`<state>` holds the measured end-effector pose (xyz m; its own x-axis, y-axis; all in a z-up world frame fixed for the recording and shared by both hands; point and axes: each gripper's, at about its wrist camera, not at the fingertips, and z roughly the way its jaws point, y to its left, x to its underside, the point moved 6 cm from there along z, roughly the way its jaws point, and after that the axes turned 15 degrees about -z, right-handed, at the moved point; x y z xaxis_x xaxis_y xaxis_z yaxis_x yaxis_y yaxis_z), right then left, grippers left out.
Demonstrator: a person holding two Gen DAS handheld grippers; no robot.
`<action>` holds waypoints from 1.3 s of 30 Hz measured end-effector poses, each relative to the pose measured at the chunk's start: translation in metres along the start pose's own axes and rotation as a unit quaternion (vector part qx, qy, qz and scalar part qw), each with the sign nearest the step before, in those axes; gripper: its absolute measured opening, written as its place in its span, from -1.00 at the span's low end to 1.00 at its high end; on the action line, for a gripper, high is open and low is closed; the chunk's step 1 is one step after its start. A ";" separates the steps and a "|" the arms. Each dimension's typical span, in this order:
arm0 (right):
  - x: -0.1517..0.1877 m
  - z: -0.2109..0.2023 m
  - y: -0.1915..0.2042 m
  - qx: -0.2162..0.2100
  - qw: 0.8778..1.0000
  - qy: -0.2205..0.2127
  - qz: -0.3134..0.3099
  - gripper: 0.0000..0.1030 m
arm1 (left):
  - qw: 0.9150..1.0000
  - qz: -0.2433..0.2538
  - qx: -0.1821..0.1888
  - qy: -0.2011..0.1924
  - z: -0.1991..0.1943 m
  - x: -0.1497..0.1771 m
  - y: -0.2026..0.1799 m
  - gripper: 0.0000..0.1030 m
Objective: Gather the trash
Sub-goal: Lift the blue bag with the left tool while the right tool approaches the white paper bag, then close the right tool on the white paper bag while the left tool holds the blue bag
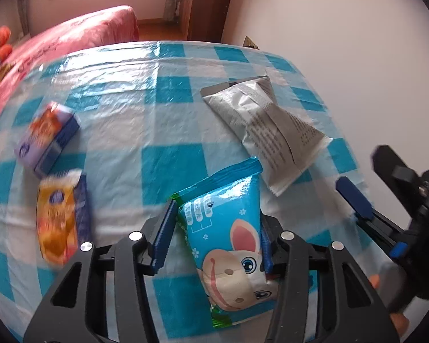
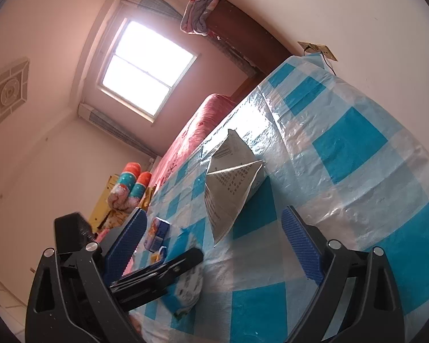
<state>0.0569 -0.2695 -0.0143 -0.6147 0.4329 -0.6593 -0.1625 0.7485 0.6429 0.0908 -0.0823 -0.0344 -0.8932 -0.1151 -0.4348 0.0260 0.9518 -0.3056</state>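
With the left gripper [image 1: 218,238] narrowed around the blue rabbit packet [image 1: 231,240] on the counter [image 1: 146,131], pinch its middle squarely before lifting, while the right gripper [image 2: 214,247] waits wide and empty

Everything is sitting on the table [image 1: 123,131]. Snack packet [image 1: 228,237] is lying nearest, between the left gripper's [image 1: 214,234] fingers. Paper pouch [image 1: 266,131] is lying behind it to the right, near the wall-side edge. Two small boxes are sitting at left: one box [image 1: 47,135] behind, other box [image 1: 61,217] just in front. Bed [image 1: 71,34] is standing beyond the table's left edge.
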 end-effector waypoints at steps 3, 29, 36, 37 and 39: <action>0.001 0.003 0.002 0.003 1.000 0.009 -0.010 0.82 | 1.000 -0.019 0.014 0.003 -0.012 0.010 0.016 -0.02; -0.017 0.045 0.060 0.213 0.923 0.048 -0.318 0.82 | 0.997 -0.045 0.056 -0.037 -0.085 0.048 0.137 -0.02; -0.016 0.090 0.057 0.231 0.892 0.125 -0.368 0.82 | 0.995 -0.061 0.060 -0.050 -0.096 0.046 0.154 -0.02; -0.017 0.094 0.056 0.242 0.885 0.131 -0.375 0.82 | 0.995 -0.062 0.060 -0.052 -0.098 0.046 0.156 -0.02; -0.018 0.101 0.055 0.255 0.876 0.135 -0.387 0.82 | 0.995 -0.065 0.059 -0.057 -0.102 0.046 0.161 -0.02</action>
<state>0.1373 -0.1855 -0.0065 -0.6446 -0.3858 -0.6601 -0.2881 0.9223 -0.2577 0.0084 0.0943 -0.0174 -0.8362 -0.2732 -0.4755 -0.0284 0.8876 -0.4598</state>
